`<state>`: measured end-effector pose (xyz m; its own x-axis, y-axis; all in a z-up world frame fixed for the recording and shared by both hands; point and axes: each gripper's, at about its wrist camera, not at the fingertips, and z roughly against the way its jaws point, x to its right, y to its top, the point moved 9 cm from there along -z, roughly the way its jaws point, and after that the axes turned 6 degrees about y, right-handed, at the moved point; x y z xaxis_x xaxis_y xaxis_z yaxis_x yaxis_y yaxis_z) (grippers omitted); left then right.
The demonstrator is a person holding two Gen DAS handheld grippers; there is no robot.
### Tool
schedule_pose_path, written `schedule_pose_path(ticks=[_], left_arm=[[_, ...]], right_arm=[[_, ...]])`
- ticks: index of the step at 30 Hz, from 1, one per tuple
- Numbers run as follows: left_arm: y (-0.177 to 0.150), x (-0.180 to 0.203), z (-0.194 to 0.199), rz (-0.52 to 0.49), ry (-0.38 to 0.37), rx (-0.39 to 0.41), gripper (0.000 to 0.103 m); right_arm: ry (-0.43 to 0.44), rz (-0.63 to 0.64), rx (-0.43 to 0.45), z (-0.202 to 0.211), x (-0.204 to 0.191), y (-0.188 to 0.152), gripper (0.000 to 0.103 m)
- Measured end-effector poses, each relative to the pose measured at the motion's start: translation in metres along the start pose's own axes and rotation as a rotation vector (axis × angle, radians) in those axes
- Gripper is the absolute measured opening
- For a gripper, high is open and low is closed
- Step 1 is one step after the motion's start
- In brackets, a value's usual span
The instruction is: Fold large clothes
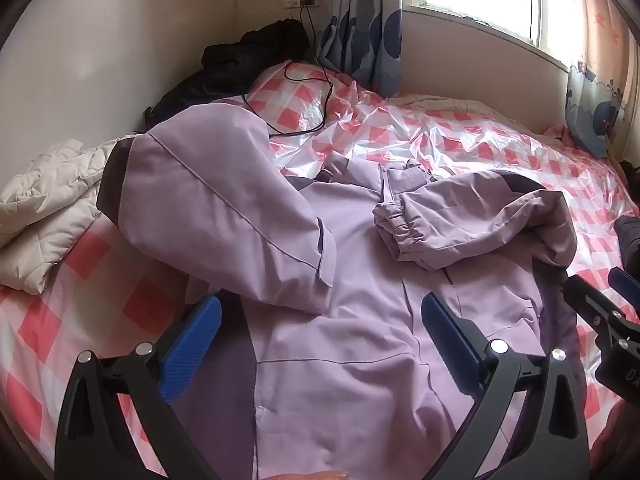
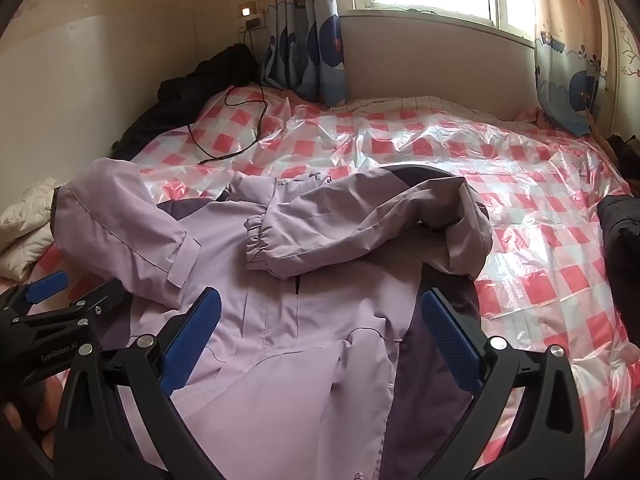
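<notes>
Lilac jacket (image 1: 360, 320) flat on bed (image 1: 500, 152), front up, both sleeves folded inward. Left tongs (image 1: 320, 320) wide, empty; right tongs (image 2: 320, 316) wide, empty. Step: body fold pending. Next: grip hem at 6 o'clock, lift toward collar at 12.

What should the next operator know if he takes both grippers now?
Left gripper: open, empty, over the jacket's lower half.
Right gripper: open, empty, beside it over the same part.
The lilac nylon jacket with dark purple panels lies flat on the pink checked plastic bed cover.
Done: left sleeve and right sleeve are folded across the body.
Left: fold the hem up toward the collar, then smooth.
</notes>
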<state>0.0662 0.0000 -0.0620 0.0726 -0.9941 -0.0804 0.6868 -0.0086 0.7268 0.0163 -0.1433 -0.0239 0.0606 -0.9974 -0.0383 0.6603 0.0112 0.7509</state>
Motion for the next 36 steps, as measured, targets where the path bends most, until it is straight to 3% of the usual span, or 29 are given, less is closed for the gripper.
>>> schedule_pose_path(ticks=[3, 4, 8, 11, 14, 16, 23, 36], left_arm=[[0.000, 0.003, -0.001, -0.014, -0.012, -0.015, 0.096], [0.001, 0.001, -0.001, -0.024, 0.018, -0.008, 0.096], [0.003, -0.007, -0.003, -0.132, 0.297, 0.022, 0.096], [0.007, -0.011, -0.008, -0.154, 0.352, 0.014, 0.096], [0.003, -0.014, -0.014, -0.099, 0.259, -0.051, 0.096], [0.001, -0.012, -0.011, -0.070, 0.198, -0.053, 0.096], [0.001, -0.007, -0.008, -0.083, 0.206, -0.027, 0.096], [-0.002, 0.013, -0.008, -0.074, 0.071, -0.053, 0.096]], right_arm=[[0.001, 0.001, 0.001, 0.000, 0.000, 0.000, 0.097], [0.002, -0.001, 0.002, 0.000, 0.000, 0.000, 0.097], [0.002, 0.000, 0.005, 0.000, 0.000, 0.000, 0.097], [0.002, 0.000, 0.004, 0.000, 0.000, 0.000, 0.097], [0.002, 0.000, 0.003, -0.001, 0.000, 0.000, 0.097], [0.002, 0.000, 0.003, 0.000, 0.000, 0.000, 0.097], [0.002, 0.000, 0.003, -0.001, 0.000, 0.000, 0.097], [-0.001, -0.015, 0.001, 0.000, 0.006, 0.002, 0.097]])
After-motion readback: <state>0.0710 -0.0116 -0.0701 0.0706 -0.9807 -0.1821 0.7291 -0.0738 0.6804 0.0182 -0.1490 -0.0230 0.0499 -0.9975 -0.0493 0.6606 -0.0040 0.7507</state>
